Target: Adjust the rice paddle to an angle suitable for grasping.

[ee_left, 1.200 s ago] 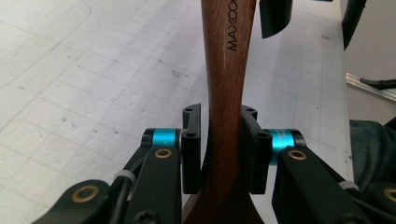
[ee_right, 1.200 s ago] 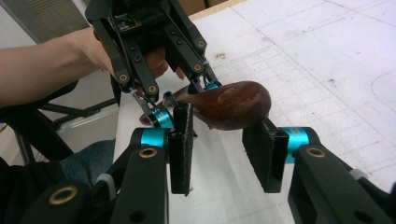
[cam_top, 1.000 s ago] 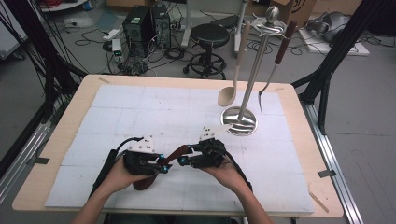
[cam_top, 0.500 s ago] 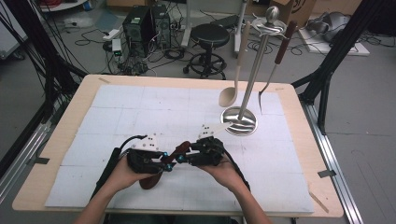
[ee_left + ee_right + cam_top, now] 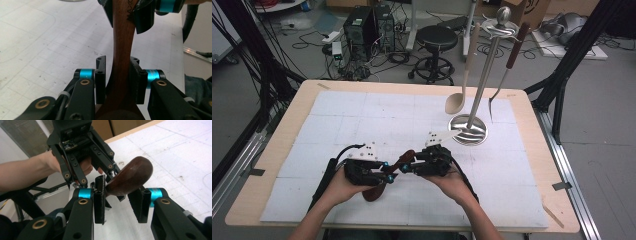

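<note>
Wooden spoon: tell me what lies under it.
Under the wooden spoon lies the white mat on the table. The mat directly beneath its bowl is covered by both grippers and hands.

Burned into the dark wooden handle (image 5: 124,37), up by the far jaws — a few small letters, cut off at the edge. Looks like "MAX", but too hidden to read for sure. Big black marks on a cardboard box (image 5: 532,7) at the back — not readable.
</note>
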`<state>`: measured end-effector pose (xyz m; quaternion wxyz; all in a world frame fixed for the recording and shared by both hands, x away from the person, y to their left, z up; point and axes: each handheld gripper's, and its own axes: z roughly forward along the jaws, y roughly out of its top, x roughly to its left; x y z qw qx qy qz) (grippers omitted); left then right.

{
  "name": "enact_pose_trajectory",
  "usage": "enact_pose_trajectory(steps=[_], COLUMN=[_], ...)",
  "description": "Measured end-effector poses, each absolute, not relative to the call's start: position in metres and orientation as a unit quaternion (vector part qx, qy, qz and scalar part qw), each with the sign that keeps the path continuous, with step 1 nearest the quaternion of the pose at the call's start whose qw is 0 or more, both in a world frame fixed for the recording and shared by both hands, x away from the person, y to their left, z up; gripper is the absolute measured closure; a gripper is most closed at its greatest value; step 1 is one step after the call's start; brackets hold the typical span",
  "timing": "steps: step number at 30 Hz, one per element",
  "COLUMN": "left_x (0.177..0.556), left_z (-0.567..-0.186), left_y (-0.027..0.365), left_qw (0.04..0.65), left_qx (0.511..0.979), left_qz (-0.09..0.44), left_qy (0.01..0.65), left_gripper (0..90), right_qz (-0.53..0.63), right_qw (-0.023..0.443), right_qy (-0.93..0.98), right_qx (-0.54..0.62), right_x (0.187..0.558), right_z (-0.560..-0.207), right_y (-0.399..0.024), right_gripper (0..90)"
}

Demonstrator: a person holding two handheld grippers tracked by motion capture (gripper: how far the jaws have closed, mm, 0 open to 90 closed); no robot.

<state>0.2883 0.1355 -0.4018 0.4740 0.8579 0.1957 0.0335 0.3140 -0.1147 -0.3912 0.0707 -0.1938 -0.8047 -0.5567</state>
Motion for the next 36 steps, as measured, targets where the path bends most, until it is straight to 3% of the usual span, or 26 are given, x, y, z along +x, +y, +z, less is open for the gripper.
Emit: enact_pose_trajectory(steps=[6, 12, 36], left_x=[0.287, 0.287, 0.286], left_z=[-0.397, -0.397, -0.391], left_y=[0.13, 0.129, 0.134], left_qw=[0.487, 0.49, 0.521], left_qx=[0.849, 0.848, 0.832], left_qz=[0.043, 0.038, 0.008], left_qy=[0.2, 0.196, 0.191], left_gripper=[72.2, 72.1, 61.2], right_qz=[-0.559, -0.562, -0.571], right_qw=[0.068, 0.075, 0.067], right_qy=[-0.801, -0.8, -0.8], right_qx=[-0.202, -0.198, -0.173], right_x=[0.314, 0.313, 0.311], right_z=[-0.388, -0.386, -0.364], right_y=[-0.113, -0.113, -0.118], right_gripper=[65.8, 70.5, 74.6])
